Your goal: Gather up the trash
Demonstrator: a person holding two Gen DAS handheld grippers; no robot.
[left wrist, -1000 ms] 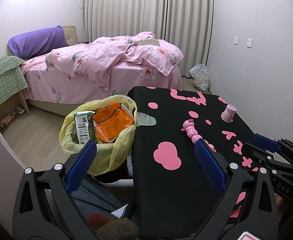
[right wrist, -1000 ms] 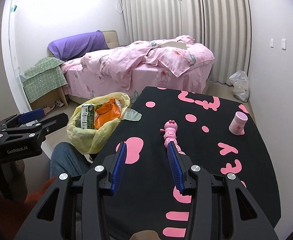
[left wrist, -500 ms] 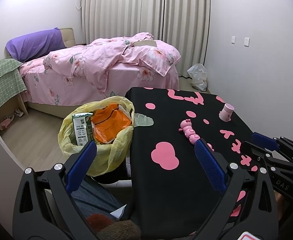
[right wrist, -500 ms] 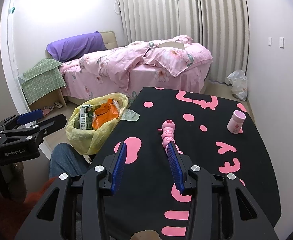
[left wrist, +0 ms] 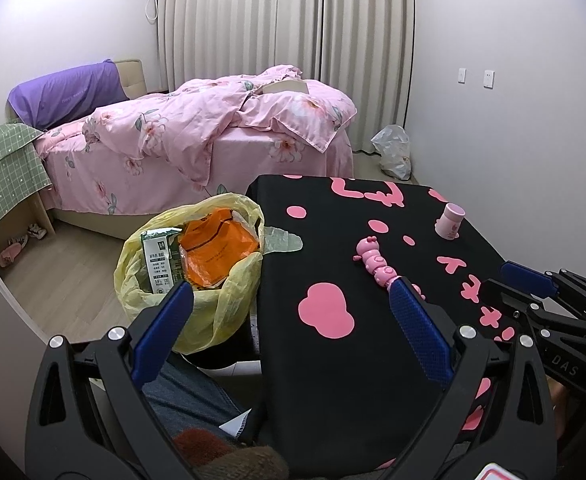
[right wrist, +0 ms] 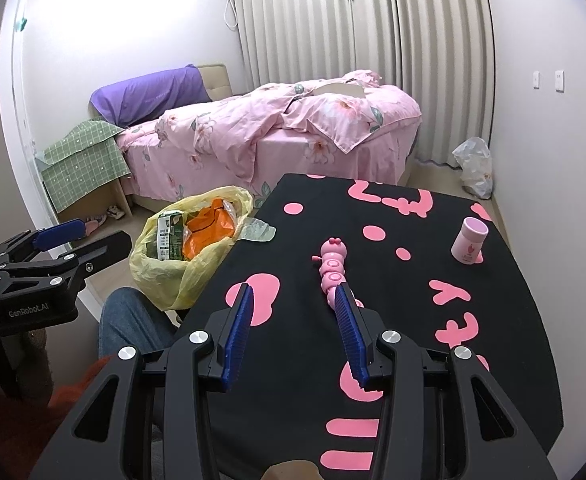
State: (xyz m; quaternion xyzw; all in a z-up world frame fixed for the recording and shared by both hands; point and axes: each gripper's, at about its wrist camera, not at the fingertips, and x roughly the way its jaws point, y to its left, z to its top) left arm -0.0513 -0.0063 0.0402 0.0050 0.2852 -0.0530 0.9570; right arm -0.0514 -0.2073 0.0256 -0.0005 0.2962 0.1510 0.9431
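Bedroom, black surface (right wrist: 413, 312) with pink shapes, yellow trash bag (left wrist: 229, 304) full at its left edge, clear wrapper (left wrist: 281, 238) just beside it, well ahead of both empty, spread fingers, left gripper (left wrist: 289, 300), right gripper (right wrist: 295, 296), pink toy (right wrist: 333, 268) touching right finger in view.

- Tablecloth (right wrist: 301, 360): black, pink blotches.
- Trash bag (left wrist: 217, 320): pale yellow.
- Wrapper (left wrist: 217, 248) inside: orange.
- Carton (left wrist: 157, 256): green and white.
- Caterpillar toy (right wrist: 333, 264): pink.
- Cup (right wrist: 470, 240): pink.
- Duvet (left wrist: 197, 128): pink floral.
- Pillow (left wrist: 69, 94): purple.
- Cloth (right wrist: 85, 160): green check.
- Curtains (left wrist: 285, 20): beige.
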